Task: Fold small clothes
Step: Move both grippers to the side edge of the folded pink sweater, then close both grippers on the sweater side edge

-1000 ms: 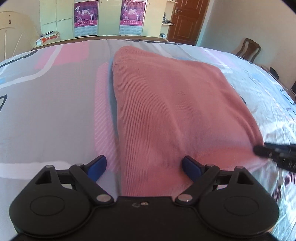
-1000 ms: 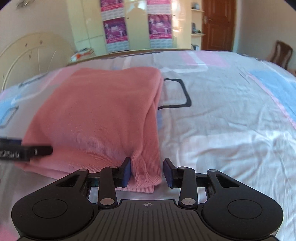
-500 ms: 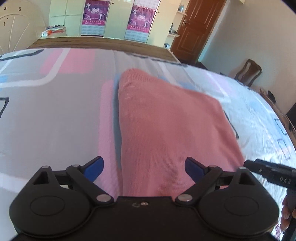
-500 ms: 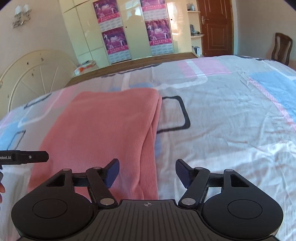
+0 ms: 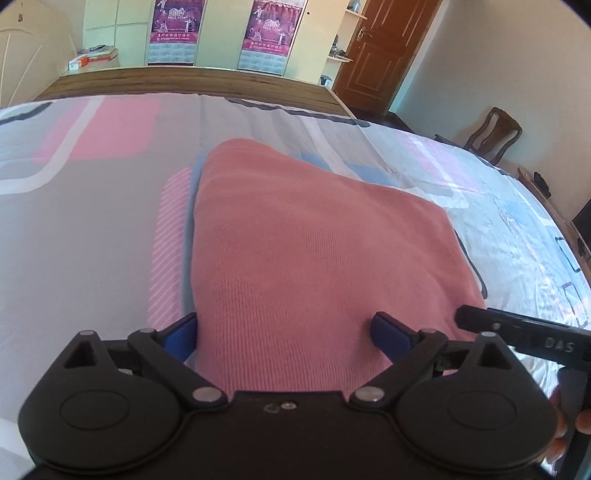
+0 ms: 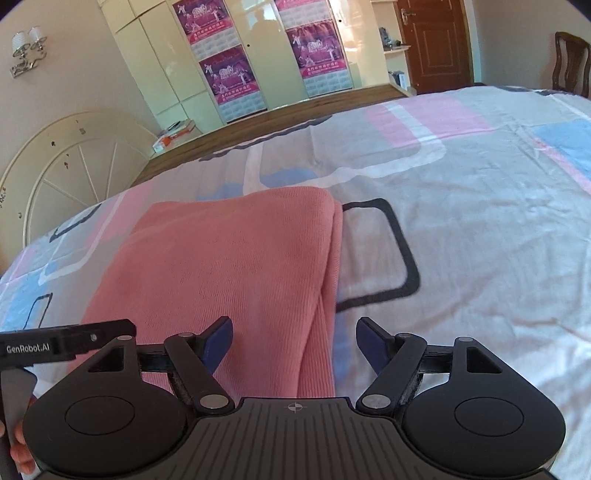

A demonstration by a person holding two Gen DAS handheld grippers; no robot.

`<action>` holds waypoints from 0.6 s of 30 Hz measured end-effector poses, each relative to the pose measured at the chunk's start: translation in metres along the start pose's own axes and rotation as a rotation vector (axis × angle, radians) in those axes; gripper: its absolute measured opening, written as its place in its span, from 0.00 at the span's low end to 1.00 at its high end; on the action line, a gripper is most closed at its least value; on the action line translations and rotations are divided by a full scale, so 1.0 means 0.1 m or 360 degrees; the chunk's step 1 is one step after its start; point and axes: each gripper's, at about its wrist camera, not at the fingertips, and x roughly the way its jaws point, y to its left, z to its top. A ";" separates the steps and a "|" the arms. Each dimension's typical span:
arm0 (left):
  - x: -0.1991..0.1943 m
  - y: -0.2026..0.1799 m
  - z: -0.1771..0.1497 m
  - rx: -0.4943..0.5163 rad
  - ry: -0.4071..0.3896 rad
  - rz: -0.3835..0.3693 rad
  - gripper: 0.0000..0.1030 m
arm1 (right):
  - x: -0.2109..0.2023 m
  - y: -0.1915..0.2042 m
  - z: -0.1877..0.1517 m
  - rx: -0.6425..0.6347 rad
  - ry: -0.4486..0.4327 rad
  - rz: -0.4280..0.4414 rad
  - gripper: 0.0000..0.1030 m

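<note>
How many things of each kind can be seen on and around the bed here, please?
Folded pink knit garment: 1
Wall posters: 2
Wooden chair: 1
Brown door: 1
Wall lamp: 1
Total: 6

Ribbed knit pink garment [image 5: 306, 258]

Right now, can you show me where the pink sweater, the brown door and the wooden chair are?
pink sweater [image 6: 229, 266]: right wrist view, middle of the folded top layer.
brown door [image 5: 384, 48]: left wrist view, its panelled face.
wooden chair [image 5: 493, 134]: left wrist view, its backrest.
</note>
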 end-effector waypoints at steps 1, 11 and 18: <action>0.02 0.01 0.00 -0.0011 0.0003 -0.0010 0.95 | 0.05 0.00 0.01 0.0007 0.0009 0.0002 0.71; 0.18 0.06 0.02 -0.0087 0.0063 -0.0103 0.85 | 0.27 0.07 0.02 0.0042 0.0021 0.0047 0.56; 0.06 -0.04 0.08 -0.0032 0.0026 -0.0069 0.48 | 0.27 0.09 0.04 0.0142 0.0069 0.0124 0.22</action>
